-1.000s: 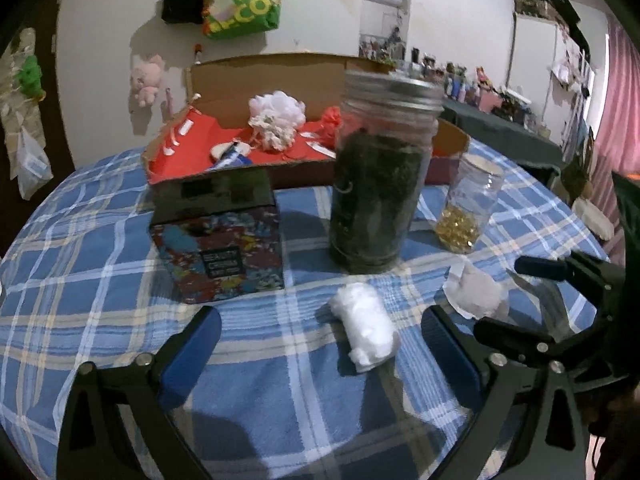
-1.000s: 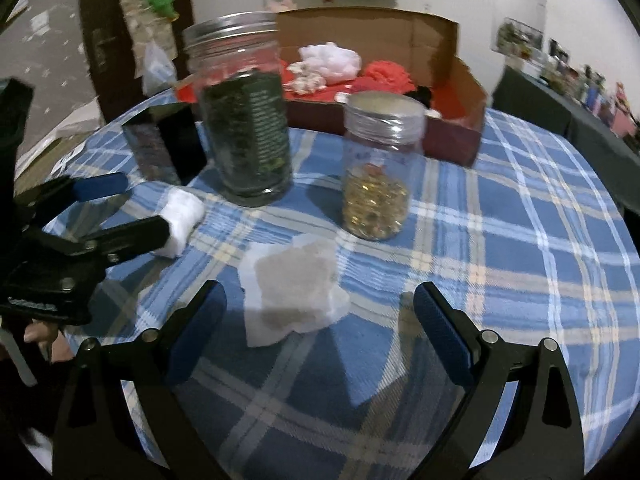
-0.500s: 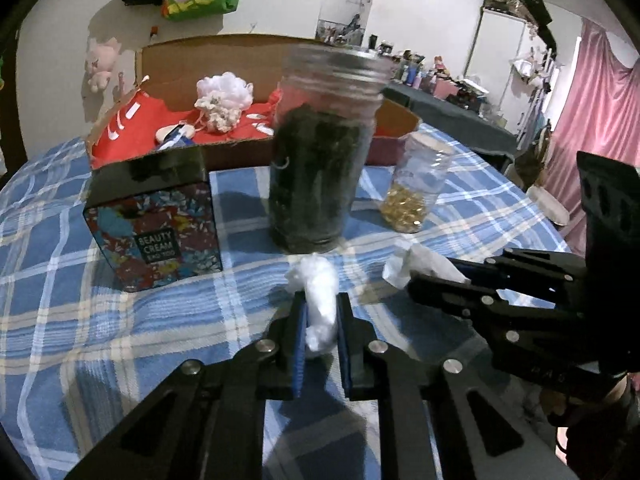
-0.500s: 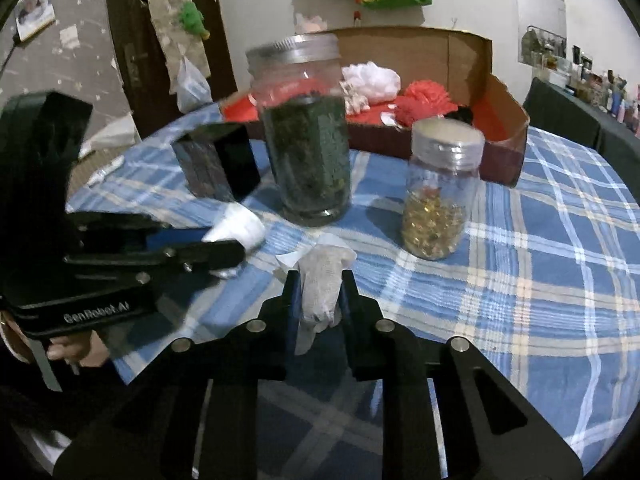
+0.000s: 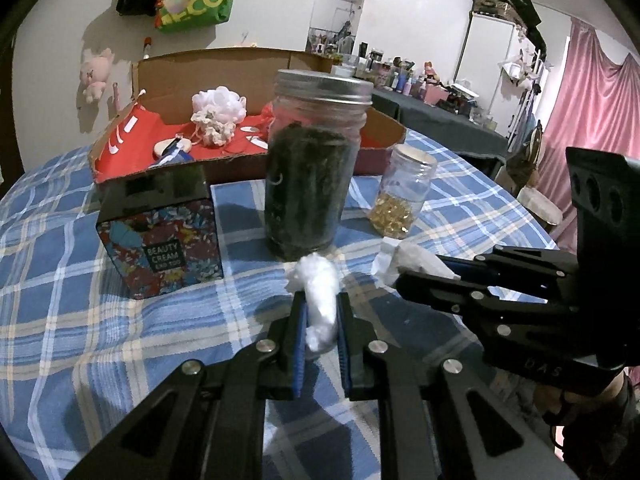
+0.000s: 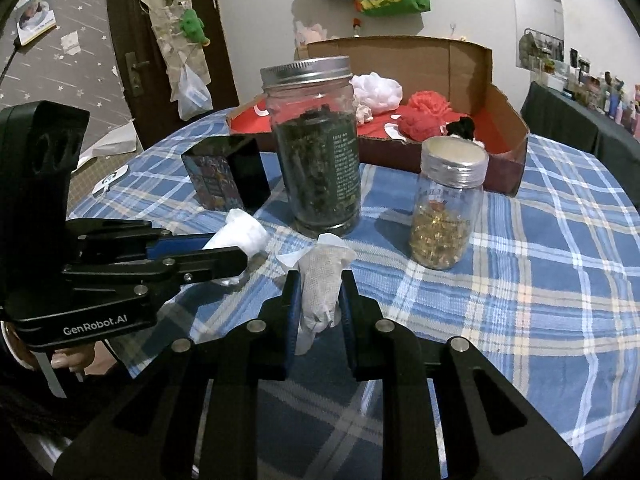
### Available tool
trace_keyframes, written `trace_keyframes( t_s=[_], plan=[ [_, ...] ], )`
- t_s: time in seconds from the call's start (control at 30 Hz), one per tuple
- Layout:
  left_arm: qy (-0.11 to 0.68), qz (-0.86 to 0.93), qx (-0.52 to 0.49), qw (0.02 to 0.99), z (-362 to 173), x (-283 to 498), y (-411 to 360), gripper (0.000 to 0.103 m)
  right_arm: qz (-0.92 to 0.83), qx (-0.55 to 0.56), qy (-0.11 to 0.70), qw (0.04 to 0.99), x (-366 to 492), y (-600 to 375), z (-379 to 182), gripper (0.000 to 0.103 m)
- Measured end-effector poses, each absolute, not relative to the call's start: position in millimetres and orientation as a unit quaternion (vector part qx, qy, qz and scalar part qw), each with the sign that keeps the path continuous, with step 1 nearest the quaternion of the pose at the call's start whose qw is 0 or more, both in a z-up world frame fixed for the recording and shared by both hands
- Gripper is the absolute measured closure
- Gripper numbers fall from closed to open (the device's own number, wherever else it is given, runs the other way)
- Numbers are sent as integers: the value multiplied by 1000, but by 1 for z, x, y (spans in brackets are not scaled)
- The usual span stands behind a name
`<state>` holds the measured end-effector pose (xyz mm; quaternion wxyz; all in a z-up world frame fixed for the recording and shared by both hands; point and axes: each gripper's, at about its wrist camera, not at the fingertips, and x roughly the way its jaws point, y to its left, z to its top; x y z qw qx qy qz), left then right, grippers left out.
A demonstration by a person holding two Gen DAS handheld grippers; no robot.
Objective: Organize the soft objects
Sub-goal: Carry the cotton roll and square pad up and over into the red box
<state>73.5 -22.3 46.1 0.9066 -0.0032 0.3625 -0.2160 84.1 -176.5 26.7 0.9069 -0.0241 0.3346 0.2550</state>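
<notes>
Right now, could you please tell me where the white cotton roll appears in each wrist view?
Left wrist: the white cotton roll sits at centre, pinched in the left tongs.
Right wrist: it is at left of centre, behind the left tongs.
Shared landmark: the tall dark-filled jar just behind it.

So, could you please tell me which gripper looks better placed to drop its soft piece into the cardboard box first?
Probably the right gripper. Its gauze pad faces the cardboard box through the gap between both jars, while the left gripper with its cotton wad sits directly behind the tall jar.
</notes>
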Motion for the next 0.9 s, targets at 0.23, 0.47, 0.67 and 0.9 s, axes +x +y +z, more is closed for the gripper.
trace_keyframes(
  t_s=[0.23, 0.47, 0.67, 0.9],
  plan=[
    [367, -202, -6, 908, 42, 71, -12, 89, 251, -18, 345, 904, 83, -182, 23, 85],
    [376, -168, -15, 911, 37, 67, 17, 89, 234, -13, 352, 906, 78, -197, 21, 85],
    [378, -134, -21, 916, 37, 66, 47, 89, 206, -10, 363, 909, 77, -218, 17, 85],
    [377, -109, -19, 920, 39, 72, 74, 89, 179, -5, 370, 912, 82, -238, 17, 85]
  ],
)
